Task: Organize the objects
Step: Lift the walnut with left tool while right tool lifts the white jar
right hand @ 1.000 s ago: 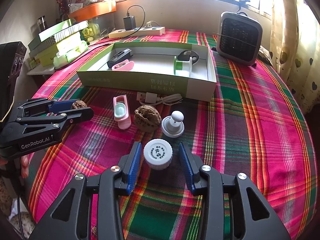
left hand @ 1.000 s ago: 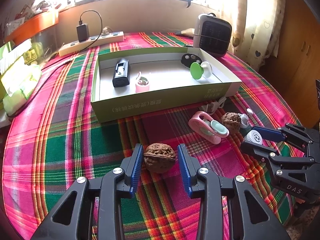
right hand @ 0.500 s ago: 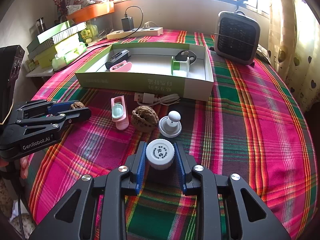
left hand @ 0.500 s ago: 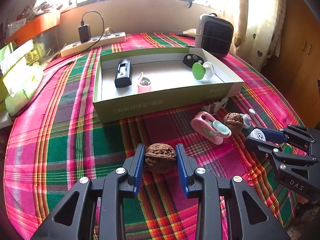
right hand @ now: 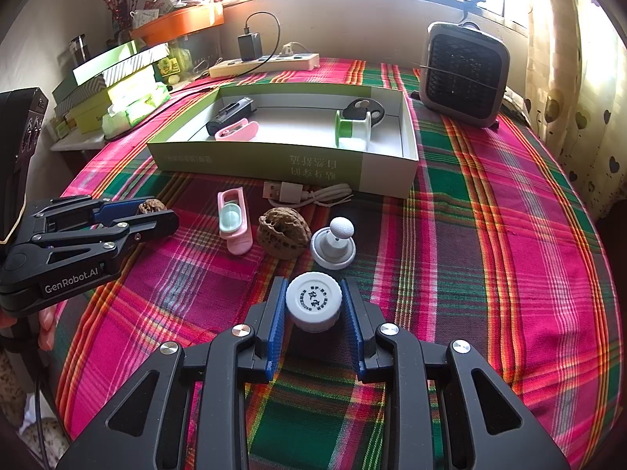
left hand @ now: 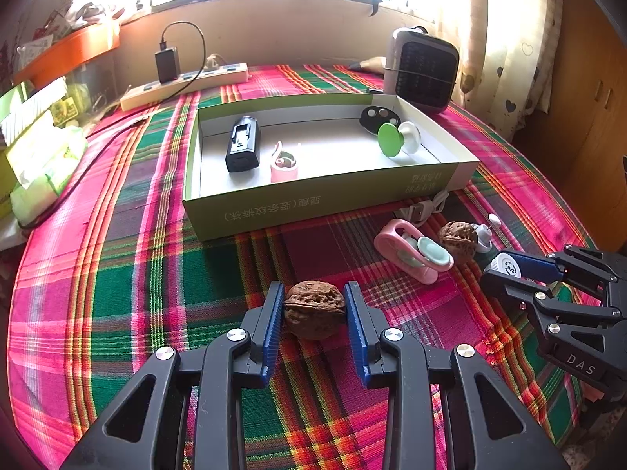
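My left gripper (left hand: 314, 311) has its blue fingers (left hand: 273, 321) clamped on a brown walnut (left hand: 314, 308), which sits low over the plaid cloth of the bench (left hand: 117, 274). My right gripper (right hand: 313, 309) has its fingers (right hand: 276, 323) pressed against both sides of a small white jar (right hand: 313, 300), lid facing up with printed characters on it, also right at the cloth. Just beyond the jar stand a white knobbed base (right hand: 334, 244), a second walnut (right hand: 283, 232) touching it on the left, and a pink clip (right hand: 234, 219) with a mint pad. A white USB cable (right hand: 309, 192) lies against the front wall of the green box (right hand: 274, 164). Inside the box I see a black device (left hand: 243, 144), another pink piece (left hand: 284, 164), a green-and-white spool (right hand: 352, 127) and a black disc (left hand: 378, 116). A small heater (right hand: 464, 72) stands behind the box on the right
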### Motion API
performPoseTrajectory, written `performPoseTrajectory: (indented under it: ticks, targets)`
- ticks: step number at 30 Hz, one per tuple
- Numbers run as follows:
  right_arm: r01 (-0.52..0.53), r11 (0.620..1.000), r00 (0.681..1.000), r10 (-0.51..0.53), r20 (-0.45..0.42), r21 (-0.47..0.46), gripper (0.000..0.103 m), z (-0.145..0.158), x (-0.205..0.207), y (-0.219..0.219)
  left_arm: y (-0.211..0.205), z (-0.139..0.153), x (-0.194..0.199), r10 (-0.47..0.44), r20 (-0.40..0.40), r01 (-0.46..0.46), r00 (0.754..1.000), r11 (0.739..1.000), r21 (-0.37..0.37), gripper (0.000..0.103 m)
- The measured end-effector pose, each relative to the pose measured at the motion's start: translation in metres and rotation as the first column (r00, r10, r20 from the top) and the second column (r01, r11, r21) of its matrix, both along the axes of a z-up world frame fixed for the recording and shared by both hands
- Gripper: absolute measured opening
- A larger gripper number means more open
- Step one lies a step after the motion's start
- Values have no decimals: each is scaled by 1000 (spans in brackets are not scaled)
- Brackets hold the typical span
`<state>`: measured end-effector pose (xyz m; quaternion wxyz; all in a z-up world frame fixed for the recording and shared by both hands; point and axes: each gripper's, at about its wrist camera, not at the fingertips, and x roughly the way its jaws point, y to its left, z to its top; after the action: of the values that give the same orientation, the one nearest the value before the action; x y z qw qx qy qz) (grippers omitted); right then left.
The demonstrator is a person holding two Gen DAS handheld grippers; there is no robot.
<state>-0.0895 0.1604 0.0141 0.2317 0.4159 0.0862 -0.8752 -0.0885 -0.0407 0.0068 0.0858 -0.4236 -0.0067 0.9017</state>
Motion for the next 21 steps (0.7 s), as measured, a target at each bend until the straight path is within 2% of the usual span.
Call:
performPoseTrajectory:
  ticks: [9, 21]
  targets:
    - [-7, 1000, 1000, 7, 1, -19, 29, 4, -2, 0, 1, 3, 1, -1, -2, 1, 1000, 1000, 1, 29]
    - [-44, 996, 999, 43, -10, -73, 29, 21, -8, 0, 4, 25, -3, -5, -48, 5, 999, 1000, 5, 29]
